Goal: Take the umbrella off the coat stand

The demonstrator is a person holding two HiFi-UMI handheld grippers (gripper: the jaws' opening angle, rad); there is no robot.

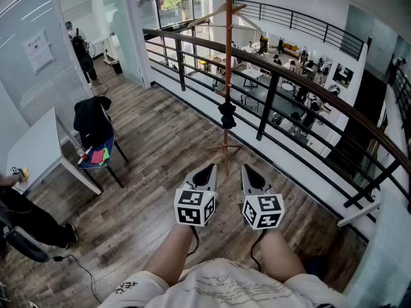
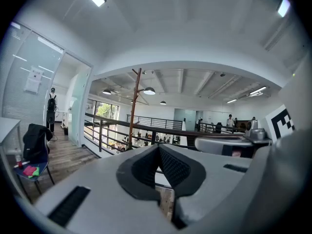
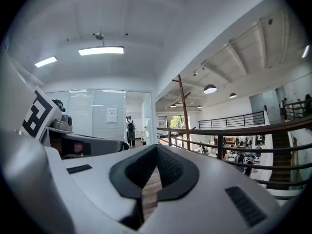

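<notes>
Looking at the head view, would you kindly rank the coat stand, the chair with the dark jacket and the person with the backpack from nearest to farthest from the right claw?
1. Coat stand, just ahead of the right claw, slightly left.
2. Chair with the dark jacket, well off to the left.
3. Person with the backpack, far back on the left.
</notes>
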